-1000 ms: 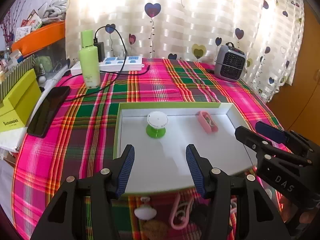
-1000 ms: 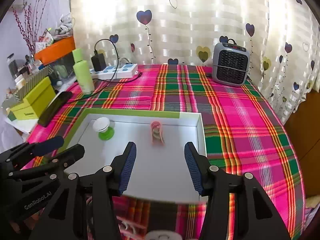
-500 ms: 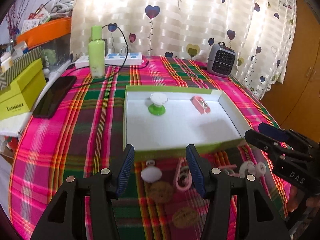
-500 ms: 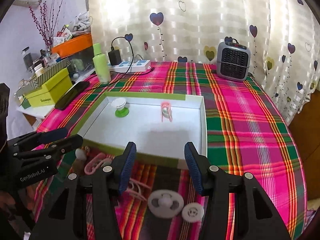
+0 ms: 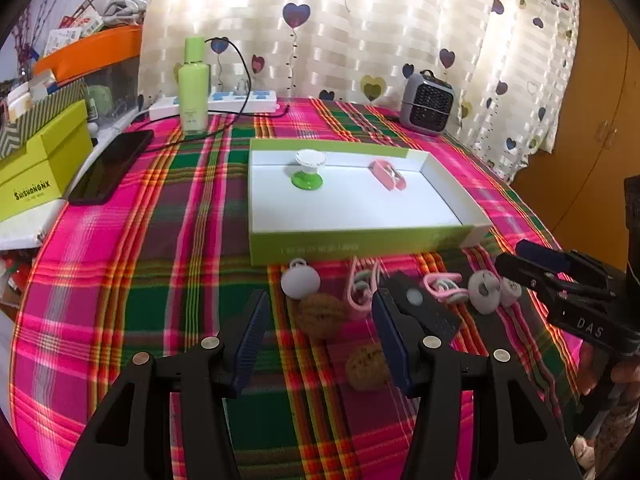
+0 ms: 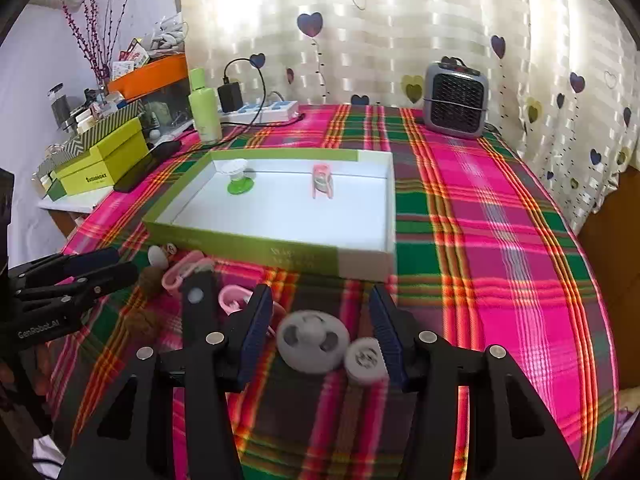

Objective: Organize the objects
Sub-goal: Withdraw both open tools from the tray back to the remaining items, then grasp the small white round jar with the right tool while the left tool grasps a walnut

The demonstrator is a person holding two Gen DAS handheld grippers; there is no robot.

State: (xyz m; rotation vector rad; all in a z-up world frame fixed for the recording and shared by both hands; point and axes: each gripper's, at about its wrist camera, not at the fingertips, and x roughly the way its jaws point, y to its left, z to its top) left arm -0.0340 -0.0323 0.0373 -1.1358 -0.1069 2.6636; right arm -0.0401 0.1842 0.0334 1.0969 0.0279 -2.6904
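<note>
A shallow green-and-white tray [image 5: 360, 240] [image 6: 256, 246] sits mid-table and holds a green-based white knob [image 5: 307, 168] and a pink clip [image 5: 388, 174]. In front of it lie loose items. In the left wrist view these are a white knob [image 5: 300, 280], two walnuts [image 5: 322, 314], pink clips [image 5: 360, 288] and a black bar [image 5: 424, 308]. My left gripper [image 5: 322, 320] hovers open over the nearer walnut, gripping nothing. My right gripper [image 6: 322, 320] hangs open above a white disc [image 6: 312, 340] and a smaller white disc [image 6: 364, 360], apart from both.
A green bottle [image 5: 194, 84], a power strip [image 5: 240, 100] with cables and a grey heater [image 6: 456, 100] stand at the back. A black phone [image 5: 112, 164] and a yellow-green box [image 5: 40, 172] lie at the left. Plaid cloth [image 6: 500, 240] stretches bare to the tray's right.
Both grippers drew back from over the tray toward the near table edge and sank slightly. The loose items in front of the tray came into view beneath them. Jaws unchanged.
</note>
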